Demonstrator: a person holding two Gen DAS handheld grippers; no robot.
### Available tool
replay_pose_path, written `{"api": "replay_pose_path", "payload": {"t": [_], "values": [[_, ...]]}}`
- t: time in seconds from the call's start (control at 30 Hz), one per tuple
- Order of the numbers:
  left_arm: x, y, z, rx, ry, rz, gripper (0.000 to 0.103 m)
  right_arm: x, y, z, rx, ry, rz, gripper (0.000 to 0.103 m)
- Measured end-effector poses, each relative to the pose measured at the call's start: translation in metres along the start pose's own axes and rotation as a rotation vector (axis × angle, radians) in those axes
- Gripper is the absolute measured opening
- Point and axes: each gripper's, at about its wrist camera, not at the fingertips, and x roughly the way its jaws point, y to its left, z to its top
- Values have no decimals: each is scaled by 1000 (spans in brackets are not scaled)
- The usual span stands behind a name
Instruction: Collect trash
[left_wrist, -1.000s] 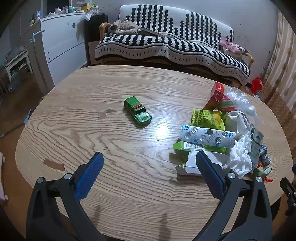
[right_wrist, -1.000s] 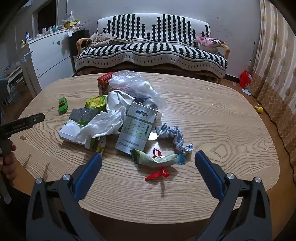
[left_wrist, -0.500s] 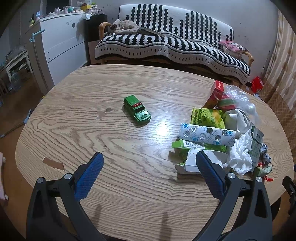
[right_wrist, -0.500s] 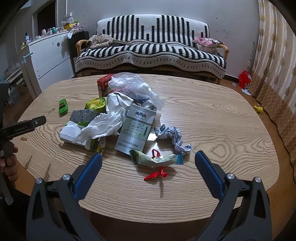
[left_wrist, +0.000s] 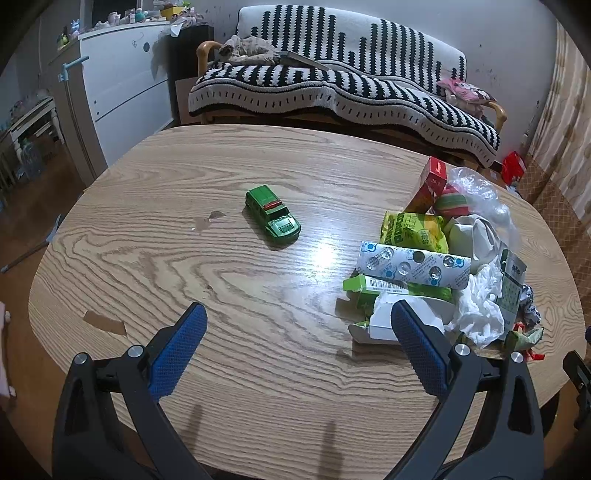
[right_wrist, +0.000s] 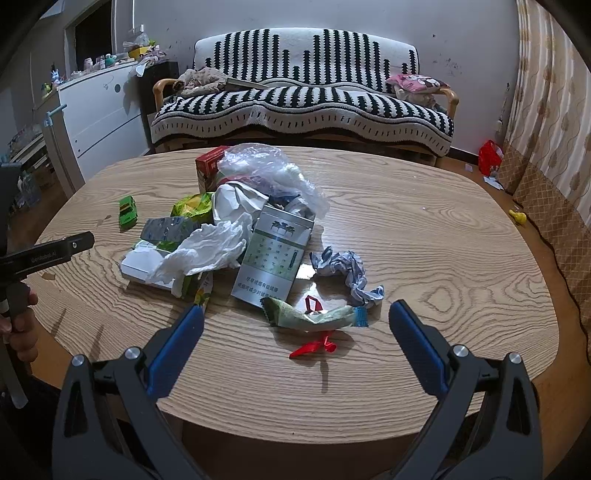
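Observation:
A pile of trash lies on the wooden table (right_wrist: 443, 236): a silver-green carton (right_wrist: 275, 256), white tissue (right_wrist: 207, 254), a clear plastic bag (right_wrist: 269, 170), a red box (right_wrist: 208, 166), a blister pack (left_wrist: 412, 264), a crumpled grey wrapper (right_wrist: 347, 271), a green wrapper (right_wrist: 314, 317) and a red balloon scrap (right_wrist: 314, 347). My right gripper (right_wrist: 295, 332) is open and empty above the near table edge, in front of the pile. My left gripper (left_wrist: 297, 332) is open and empty, with the pile to its right.
A green toy car (left_wrist: 272, 215) stands mid-table, left of the pile. A brown tape scrap (left_wrist: 105, 322) lies near the left edge. A black-and-white striped sofa (right_wrist: 303, 103) stands behind the table, a white dresser (left_wrist: 122, 85) at the left, a curtain (right_wrist: 550, 110) at the right.
Both grippers have drifted slightly; the views shift a little. Nothing was grasped or moved on the table.

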Motion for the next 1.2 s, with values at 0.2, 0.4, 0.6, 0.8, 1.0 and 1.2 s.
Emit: {"api": "replay_pose_path", "payload": {"t": [0.2, 0.4, 0.6, 0.8, 1.0, 1.2], "values": [[0, 0, -1, -2, 2, 0, 97, -1, 0, 0, 0, -1, 0, 97], [0, 0, 0, -3, 1, 1, 97, 0, 0, 0, 0, 0, 0, 97], [2, 7, 4, -15, 4, 6, 97, 0, -1, 0, 1, 0, -1, 97], [28, 16, 27, -73, 38, 49, 97, 1, -1, 2, 1, 3, 2, 97], [77, 12, 69, -115, 67, 111, 97, 10, -16, 11, 33, 21, -9, 97], [125, 16, 91, -150, 87, 212, 97, 23, -43, 11, 77, 54, -40, 97]]}}
